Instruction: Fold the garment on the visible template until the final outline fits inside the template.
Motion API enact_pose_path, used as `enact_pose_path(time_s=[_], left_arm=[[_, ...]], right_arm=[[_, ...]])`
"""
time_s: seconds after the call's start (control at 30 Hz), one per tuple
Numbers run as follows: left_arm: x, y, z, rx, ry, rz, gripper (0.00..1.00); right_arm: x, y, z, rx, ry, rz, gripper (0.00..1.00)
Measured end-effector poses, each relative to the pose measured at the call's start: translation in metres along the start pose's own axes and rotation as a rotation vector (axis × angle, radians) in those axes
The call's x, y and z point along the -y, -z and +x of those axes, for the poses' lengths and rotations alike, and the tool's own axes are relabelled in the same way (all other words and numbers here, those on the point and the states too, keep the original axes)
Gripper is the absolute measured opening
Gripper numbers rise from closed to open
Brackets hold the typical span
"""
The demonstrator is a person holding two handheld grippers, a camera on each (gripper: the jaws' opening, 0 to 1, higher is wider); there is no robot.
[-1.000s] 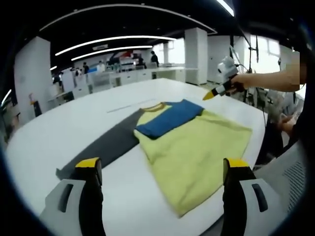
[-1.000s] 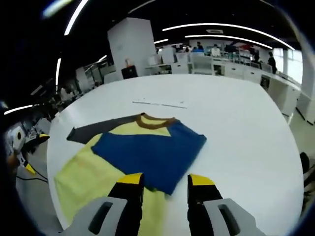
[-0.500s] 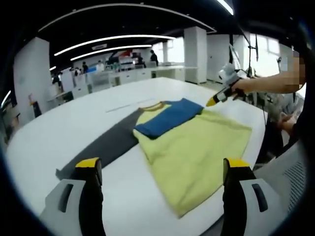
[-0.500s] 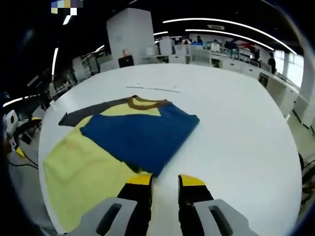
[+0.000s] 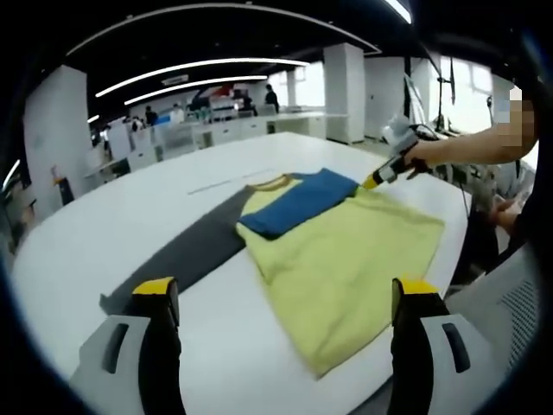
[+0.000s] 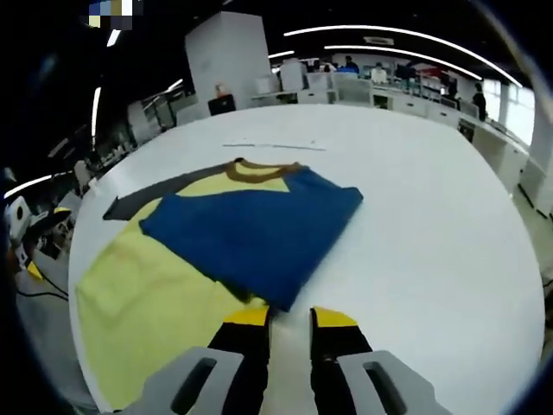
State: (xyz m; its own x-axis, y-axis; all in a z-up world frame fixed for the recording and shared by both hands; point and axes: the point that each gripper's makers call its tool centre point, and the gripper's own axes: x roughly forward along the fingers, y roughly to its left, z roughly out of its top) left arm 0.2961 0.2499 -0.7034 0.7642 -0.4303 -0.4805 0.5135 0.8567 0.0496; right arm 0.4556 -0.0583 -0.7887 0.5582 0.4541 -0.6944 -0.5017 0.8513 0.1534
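one shirt (image 5: 337, 251) is lying on a white table (image 5: 104, 233), a yellow body with one blue sleeve (image 5: 298, 201) folded across its chest and one brown collar (image 5: 270, 184) at the far end. in the left gripper view the shirt is sitting right of centre, its hem reaching toward the near right edge of the table, and one dark grey strip (image 5: 186, 251) is running out from under its left side toward the near left. the left gripper (image 5: 285, 298) is hovering over the near edge of the table with its two yellow-tipped jaws standing wide apart, nothing between them. farther right in that view a person's hand (image 5: 419, 154) is holding the right gripper (image 5: 374, 180) down at the far right corner of the shirt, just beside the blue sleeve. in the right gripper view the blue sleeve (image 6: 251, 229) is lying close in front, its near corner coming down to the left jaw of the right gripper (image 6: 289, 316). those two jaws are standing a narrow gap apart, and i cannot tell whether any cloth is caught between them. the yellow body (image 6: 151, 294) is spreading to the left there, the grey strip (image 6: 151, 201) is showing at the far left of the shirt, and one thin line (image 6: 272, 147) is marking the table beyond the collar (image 6: 259, 169). desks and a few people are standing far off in the room.
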Motion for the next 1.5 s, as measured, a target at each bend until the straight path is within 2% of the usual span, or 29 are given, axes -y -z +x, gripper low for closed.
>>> enact_pose_path(time_s=[0.37, 0.53, 0.87, 1.23, 1.5], left_arm=[[-0.001, 0.005, -0.002, -0.019, -0.007, 0.008, 0.99], [-0.002, 0.007, -0.003, -0.028, -0.011, 0.006, 0.99], [-0.002, 0.006, -0.003, -0.019, -0.012, 0.003, 0.99], [-0.003, 0.006, -0.003, -0.02, -0.01, 0.004, 0.99], [-0.003, 0.007, -0.003, -0.02, -0.013, 0.004, 0.99]], right_arm=[[-0.008, -0.003, 0.011, 0.004, 0.008, 0.015, 0.04], [-0.006, -0.004, 0.013, 0.009, 0.02, 0.029, 0.0], [0.004, -0.003, 0.006, 0.004, 0.059, 0.035, 0.0], [0.023, -0.003, -0.004, -0.009, 0.117, -0.011, 0.0], [0.031, -0.006, -0.009, -0.022, 0.176, -0.113, 0.0]])
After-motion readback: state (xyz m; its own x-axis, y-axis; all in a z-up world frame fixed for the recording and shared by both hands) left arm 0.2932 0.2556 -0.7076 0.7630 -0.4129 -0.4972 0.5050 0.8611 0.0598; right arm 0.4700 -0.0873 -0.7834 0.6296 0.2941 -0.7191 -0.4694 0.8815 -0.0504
